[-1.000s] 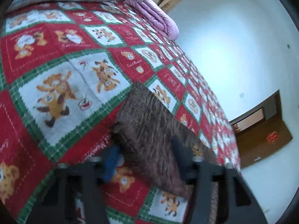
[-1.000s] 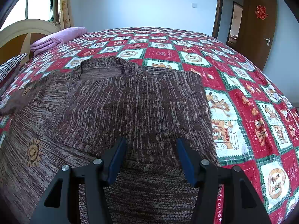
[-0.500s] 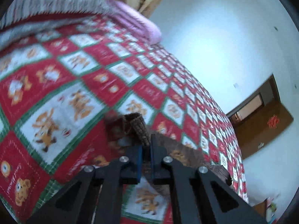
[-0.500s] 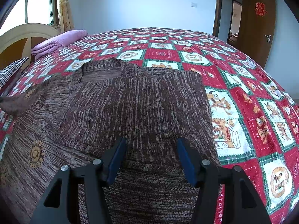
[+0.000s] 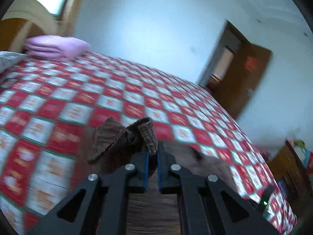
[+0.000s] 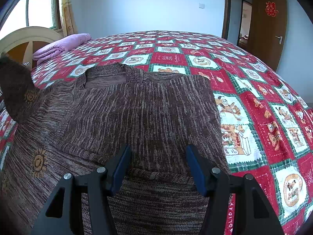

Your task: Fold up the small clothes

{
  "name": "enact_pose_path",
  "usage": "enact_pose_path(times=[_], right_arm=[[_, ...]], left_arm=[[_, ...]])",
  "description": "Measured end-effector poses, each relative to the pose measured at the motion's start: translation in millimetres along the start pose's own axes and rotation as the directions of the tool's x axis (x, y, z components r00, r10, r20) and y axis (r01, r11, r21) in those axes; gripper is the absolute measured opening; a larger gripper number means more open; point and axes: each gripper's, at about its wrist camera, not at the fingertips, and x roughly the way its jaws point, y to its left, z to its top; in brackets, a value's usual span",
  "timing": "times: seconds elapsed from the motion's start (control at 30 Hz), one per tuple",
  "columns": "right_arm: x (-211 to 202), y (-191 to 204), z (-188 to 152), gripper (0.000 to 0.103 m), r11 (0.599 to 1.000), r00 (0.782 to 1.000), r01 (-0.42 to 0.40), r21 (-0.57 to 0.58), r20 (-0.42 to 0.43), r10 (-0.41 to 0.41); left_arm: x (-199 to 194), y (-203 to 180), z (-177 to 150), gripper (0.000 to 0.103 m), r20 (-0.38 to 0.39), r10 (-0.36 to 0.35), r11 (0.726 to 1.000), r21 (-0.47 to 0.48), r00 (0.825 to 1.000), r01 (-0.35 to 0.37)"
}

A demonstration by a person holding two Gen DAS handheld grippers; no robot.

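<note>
A brown knit sweater [image 6: 144,113] lies flat on the bed, its right side folded in over the body. My left gripper [image 5: 153,156] is shut on the sweater's left sleeve cuff [image 5: 137,135] and holds it lifted above the bed. That raised sleeve [image 6: 15,90] shows at the left edge of the right wrist view. My right gripper [image 6: 158,156] is open and empty, hovering just above the sweater's lower part.
The bed is covered by a red, white and green checked blanket [image 6: 254,90]. A folded pink quilt [image 6: 62,44] lies by the headboard [image 6: 21,39]. A brown door [image 6: 268,23] stands open at the far right; a wooden cabinet [image 5: 289,162] is beside the bed.
My left gripper closed on the sleeve cuff, then lifted it and swung toward the sweater's body. My right gripper stayed open and still.
</note>
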Motion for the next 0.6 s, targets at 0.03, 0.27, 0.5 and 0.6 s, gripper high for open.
enact_pose_path(times=[0.03, 0.27, 0.5, 0.6], right_arm=[[0, 0, 0, 0.06, 1.0, 1.0, -0.001, 0.002, 0.0, 0.001], [-1, -6, 0, 0.063, 0.999, 0.999, -0.041, 0.026, 0.003, 0.041], [0, -5, 0, 0.065, 0.998, 0.998, -0.055, 0.029, -0.001, 0.056], [0, -4, 0, 0.065, 0.998, 0.998, -0.056, 0.031, 0.002, 0.056]], left_arm=[[14, -16, -12, 0.008, -0.03, -0.011, 1.0, 0.019, 0.999, 0.012], [69, -60, -81, 0.037, -0.236, 0.075, 0.984, 0.176, 0.969, -0.033], [23, -4, -61, 0.067, -0.052, 0.245, 0.939, 0.26, 0.968, -0.223], [32, 30, -52, 0.069, 0.0, 0.431, 0.859, 0.307, 0.903, -0.41]])
